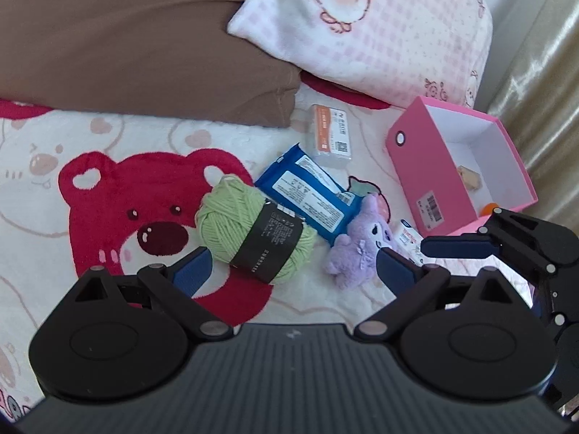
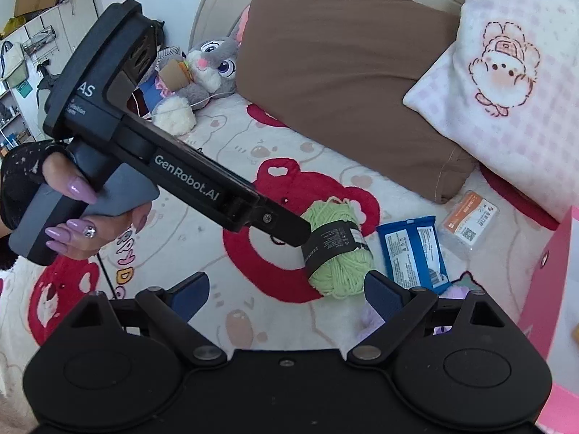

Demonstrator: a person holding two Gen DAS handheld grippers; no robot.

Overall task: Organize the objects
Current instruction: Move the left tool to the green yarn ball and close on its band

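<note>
A green yarn ball (image 1: 253,224) with a black band lies on the bear-print blanket (image 1: 54,181). My left gripper (image 1: 293,271) is open just short of it, with nothing between its fingers. Beside the yarn lie a blue packet (image 1: 307,195), a purple plush (image 1: 358,242), a clear box with an orange label (image 1: 331,132) and a small white carton (image 1: 409,237). An open pink box (image 1: 459,166) stands to the right. My right gripper (image 2: 287,291) is open and holds nothing, with the yarn ball (image 2: 340,264) just ahead of its right finger. In the right wrist view the left gripper's fingers (image 2: 286,226) reach to the yarn's band.
A brown pillow (image 2: 343,72) and a pink checked pillow (image 2: 506,83) lie at the head of the bed. A grey rabbit plush (image 2: 213,61) sits at the far left. A person's hand (image 2: 72,213) holds the left gripper's handle. A curtain (image 1: 542,90) hangs at the right.
</note>
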